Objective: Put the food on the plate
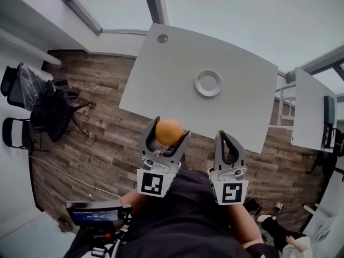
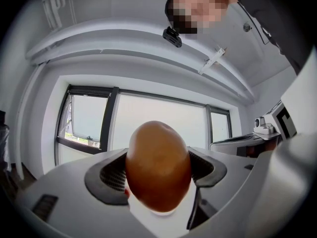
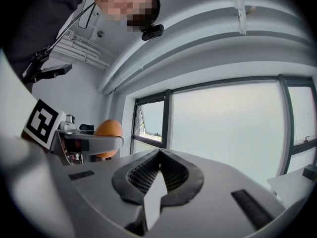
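Nearest to the camera in the head view is the person's dark shirt (image 1: 183, 219), and beside it at the lower left a small device with a lit screen (image 1: 97, 215). Just ahead of the shirt both grippers point forward, side by side.

The left gripper (image 1: 167, 127) is clamped on the food (image 1: 170, 133), a smooth, oval, orange-brown piece. In the left gripper view it sits upright between the two dark pads (image 2: 110, 177), which press on it from both sides, and its top rises above them. The right gripper (image 1: 228, 138) holds nothing. In the right gripper view its two pads come together at the tips.

The food is in the air at the near edge of the white table (image 1: 161, 85). The plate (image 1: 208, 72) lies further on, near the middle of the table and well apart from the food. It is round and white, and its inside shows only its own white surface. Past it, near the far edge, there is a small round grommet (image 1: 162, 38).

At the left, on the wooden floor (image 1: 97, 122), stand two dark chairs (image 1: 27, 85). At the right stands a second table (image 1: 309, 112) with a monitor (image 1: 328, 110).
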### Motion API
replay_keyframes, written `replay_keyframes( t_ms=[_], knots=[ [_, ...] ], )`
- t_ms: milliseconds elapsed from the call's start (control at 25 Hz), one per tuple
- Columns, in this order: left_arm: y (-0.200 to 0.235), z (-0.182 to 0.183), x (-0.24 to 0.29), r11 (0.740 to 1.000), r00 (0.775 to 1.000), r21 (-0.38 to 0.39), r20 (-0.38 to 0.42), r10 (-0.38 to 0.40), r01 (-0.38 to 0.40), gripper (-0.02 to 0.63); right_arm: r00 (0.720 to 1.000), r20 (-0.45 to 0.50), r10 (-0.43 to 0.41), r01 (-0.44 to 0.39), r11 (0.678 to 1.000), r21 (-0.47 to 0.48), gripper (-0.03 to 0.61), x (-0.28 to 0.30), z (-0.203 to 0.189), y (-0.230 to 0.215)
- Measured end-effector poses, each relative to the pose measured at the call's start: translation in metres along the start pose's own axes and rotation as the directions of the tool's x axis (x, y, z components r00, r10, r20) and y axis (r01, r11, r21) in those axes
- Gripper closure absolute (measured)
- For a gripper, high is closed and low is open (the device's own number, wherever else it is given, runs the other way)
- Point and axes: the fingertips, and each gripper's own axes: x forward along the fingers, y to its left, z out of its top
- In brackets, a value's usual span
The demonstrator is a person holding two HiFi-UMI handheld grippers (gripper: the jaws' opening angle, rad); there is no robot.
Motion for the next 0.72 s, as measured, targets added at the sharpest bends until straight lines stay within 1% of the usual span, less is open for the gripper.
replay_keyframes(
  t_ms=[200,400,520,720],
  knots=[
    [0.031,0.0,0.02,1.0,1.0,-0.01,0.007,-0.001,0.001,0.265,1.0,-0.005,-0.013,0.013,1.0,0.006,0.572,0.036,0.0,-0.002],
    [0.053,0.0,0.031,1.0,1.0,-0.009,0.022,-0.014,0.014,0.265,1.0,-0.006,-0.006,0.006,1.0,0.003,0.572,0.071,0.003,0.006],
    [0.066,-0.002,0.031,1.0,1.0,-0.029,0.016,-0.01,0.01,0.265,1.0,-0.012,0.003,-0.004,1.0,-0.008,0.572,0.085,0.005,0.015],
    [0.081,-0.002,0.035,0.999,0.999,-0.03,0.036,-0.015,0.016,0.265,1.0,-0.017,0.0,0.0,1.0,-0.01,0.572,0.097,0.005,0.024]
  ],
)
